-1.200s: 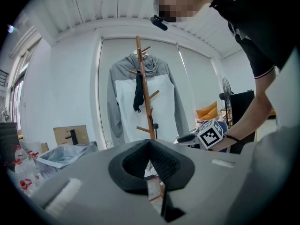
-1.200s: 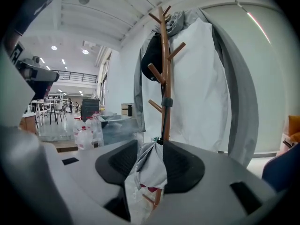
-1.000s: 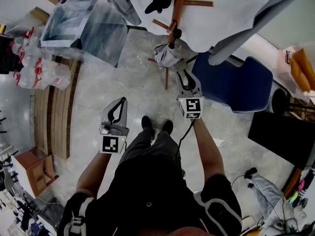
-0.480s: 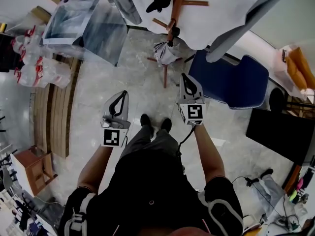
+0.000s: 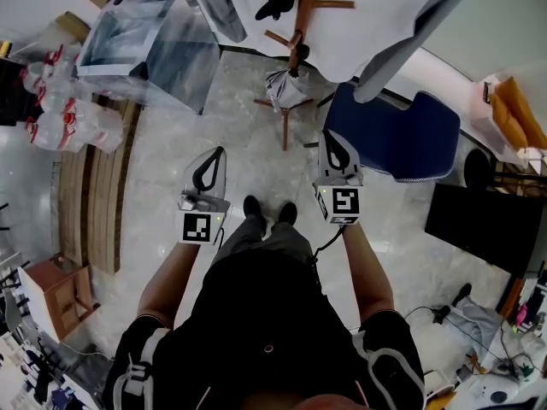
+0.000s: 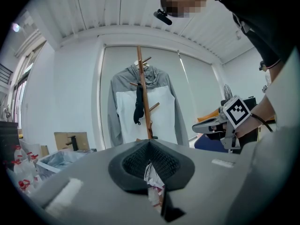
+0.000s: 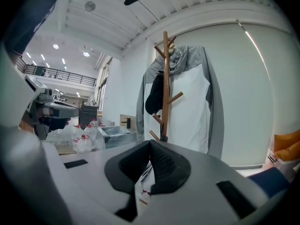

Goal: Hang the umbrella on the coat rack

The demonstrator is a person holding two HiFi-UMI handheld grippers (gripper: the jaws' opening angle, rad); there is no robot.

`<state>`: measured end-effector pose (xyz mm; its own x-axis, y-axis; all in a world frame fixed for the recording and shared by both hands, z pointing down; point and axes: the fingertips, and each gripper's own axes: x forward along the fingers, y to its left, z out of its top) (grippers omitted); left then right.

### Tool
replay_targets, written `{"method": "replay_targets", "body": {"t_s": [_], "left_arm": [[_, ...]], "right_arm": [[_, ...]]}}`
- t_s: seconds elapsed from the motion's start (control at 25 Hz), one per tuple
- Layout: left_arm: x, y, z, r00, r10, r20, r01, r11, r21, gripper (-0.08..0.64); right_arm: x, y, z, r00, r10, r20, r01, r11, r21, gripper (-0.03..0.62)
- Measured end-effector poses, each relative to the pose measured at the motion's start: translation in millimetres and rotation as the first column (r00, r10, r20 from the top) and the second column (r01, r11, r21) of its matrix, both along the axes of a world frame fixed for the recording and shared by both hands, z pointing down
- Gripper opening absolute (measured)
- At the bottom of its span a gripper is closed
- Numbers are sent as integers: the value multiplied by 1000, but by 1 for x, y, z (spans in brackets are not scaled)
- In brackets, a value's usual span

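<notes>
One big grey-white jacket (image 5: 380, 15) at top right of head view, on coat rack (image 5: 302, 11) at top middle. Umbrella (image 5: 286, 88), folded, just under it, close to pole, looks hung by low peg (image 7: 153, 135); cannot tell how well it sits. Left gripper (image 5: 217, 150) lower left of umbrella, right gripper (image 5: 329, 133) lower right, both apart from it. Fingers (image 6: 131, 163) of each pressed together, nothing between. Best now, I think: check umbrella sits safe on peg, keep hands away, no bump on pole.
</notes>
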<state>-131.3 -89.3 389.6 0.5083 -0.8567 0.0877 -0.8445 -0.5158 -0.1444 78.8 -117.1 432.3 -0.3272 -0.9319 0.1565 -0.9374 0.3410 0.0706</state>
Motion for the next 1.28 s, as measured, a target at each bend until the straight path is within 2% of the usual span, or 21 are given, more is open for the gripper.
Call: {"method": "replay_targets", "body": {"t_s": [0.76, 1.0, 1.12, 1.28], "left_arm": [[-15, 23, -34, 998, -14, -54, 15, 1000, 7, 0], [-22, 29, -33, 999, -17, -30, 17, 1000, 1, 0], [-25, 28, -45, 997, -38, -62, 38, 999, 10, 0], [-29, 30, -48, 998, -44, -54, 45, 999, 17, 0]], "right_arm": [[11, 57, -74, 999, 48, -2, -48, 997, 58, 3], [14, 67, -83, 998, 66, 4, -66, 996, 64, 2], [12, 74, -86, 998, 69, 11, -70, 995, 66, 2], [11, 79, -88, 997, 82, 5, -82, 994, 69, 2]]}}
